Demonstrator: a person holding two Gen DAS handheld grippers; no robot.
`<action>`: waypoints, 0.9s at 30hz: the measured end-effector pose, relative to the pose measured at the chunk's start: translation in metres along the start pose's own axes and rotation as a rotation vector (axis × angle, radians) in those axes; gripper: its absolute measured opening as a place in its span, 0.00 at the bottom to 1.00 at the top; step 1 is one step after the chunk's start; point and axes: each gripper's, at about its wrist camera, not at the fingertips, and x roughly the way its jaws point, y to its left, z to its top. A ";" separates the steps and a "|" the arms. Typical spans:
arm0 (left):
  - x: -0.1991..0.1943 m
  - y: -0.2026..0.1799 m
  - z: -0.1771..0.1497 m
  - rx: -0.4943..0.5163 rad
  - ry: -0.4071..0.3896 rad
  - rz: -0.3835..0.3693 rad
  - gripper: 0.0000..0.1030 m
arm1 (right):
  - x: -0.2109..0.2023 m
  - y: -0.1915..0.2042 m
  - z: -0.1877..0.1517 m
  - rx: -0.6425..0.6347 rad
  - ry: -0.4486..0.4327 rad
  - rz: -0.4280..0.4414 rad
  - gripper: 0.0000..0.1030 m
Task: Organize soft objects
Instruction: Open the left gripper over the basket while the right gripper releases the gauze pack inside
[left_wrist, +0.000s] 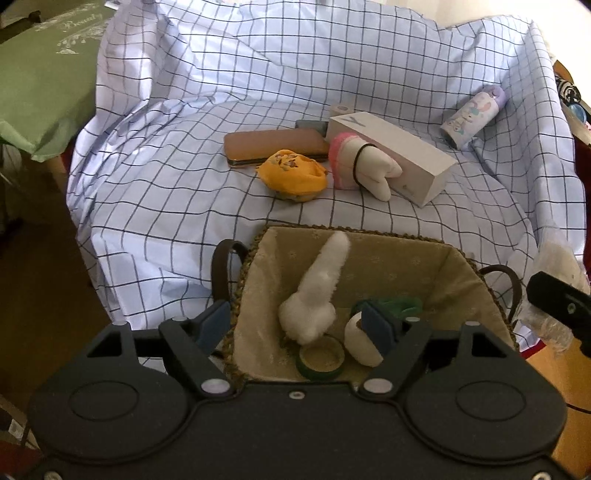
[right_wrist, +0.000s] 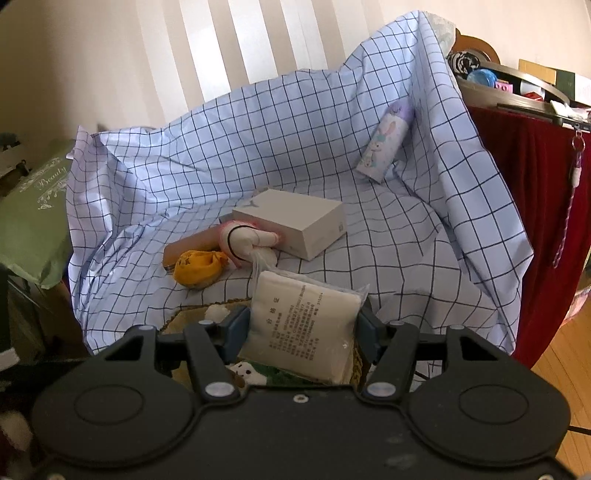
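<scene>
A lined wicker basket (left_wrist: 424, 258) sits at the front of the checked cloth. It holds a white plush toy (left_wrist: 317, 295) and a green tape ring (left_wrist: 320, 358). My left gripper (left_wrist: 295, 325) is open above the basket, holding nothing. My right gripper (right_wrist: 302, 326) is shut on a cream soft packet in clear wrap (right_wrist: 306, 325), held over the basket's edge (right_wrist: 184, 314). A yellow soft pouch (left_wrist: 293, 175) and a pink-and-white plush tooth (left_wrist: 364, 166) lie on the cloth beyond the basket; both also show in the right wrist view, the pouch (right_wrist: 199, 271) and the tooth (right_wrist: 247, 240).
A white box (left_wrist: 402, 155), a brown case (left_wrist: 273, 146), a small tape roll (left_wrist: 341, 109) and a pastel printed tube (left_wrist: 471, 114) lie on the cloth. A green-covered table (left_wrist: 40, 81) stands at left, a red-draped shelf (right_wrist: 546, 206) at right.
</scene>
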 end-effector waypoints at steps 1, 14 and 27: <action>0.000 0.000 -0.001 -0.002 -0.002 0.008 0.72 | 0.001 0.000 0.000 -0.001 0.003 -0.001 0.59; 0.000 0.000 -0.008 0.007 0.014 0.023 0.74 | 0.008 0.003 0.002 -0.033 0.040 -0.003 0.60; 0.000 -0.001 -0.010 0.018 0.016 0.022 0.74 | 0.011 0.002 0.003 -0.049 0.046 0.016 0.69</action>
